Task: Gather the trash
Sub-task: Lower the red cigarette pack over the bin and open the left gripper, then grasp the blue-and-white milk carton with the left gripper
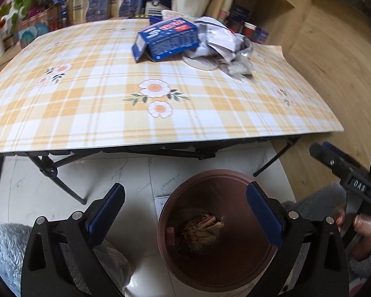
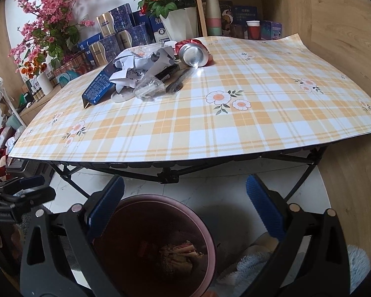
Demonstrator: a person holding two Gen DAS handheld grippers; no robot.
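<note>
A brown round bin (image 1: 217,232) stands on the floor in front of the table, with crumpled wrappers (image 1: 202,230) at its bottom. My left gripper (image 1: 185,212) hangs open above it, nothing between its fingers. In the right wrist view the bin (image 2: 158,245) is below my right gripper (image 2: 185,205), also open and empty. On the table lies a trash pile: a blue carton (image 1: 165,39), crumpled white paper (image 1: 217,34), clear plastic wrap (image 2: 148,86), a dark pen (image 2: 180,79) and a crushed red can (image 2: 195,52).
The folding table wears a yellow plaid cloth with daisies (image 1: 136,79). Boxes, flower pots (image 2: 180,24) and cups on a wooden shelf line its far side. Fluffy slippers (image 1: 7,250) sit beside the bin on white tile. A hand (image 1: 363,227) grips the right tool.
</note>
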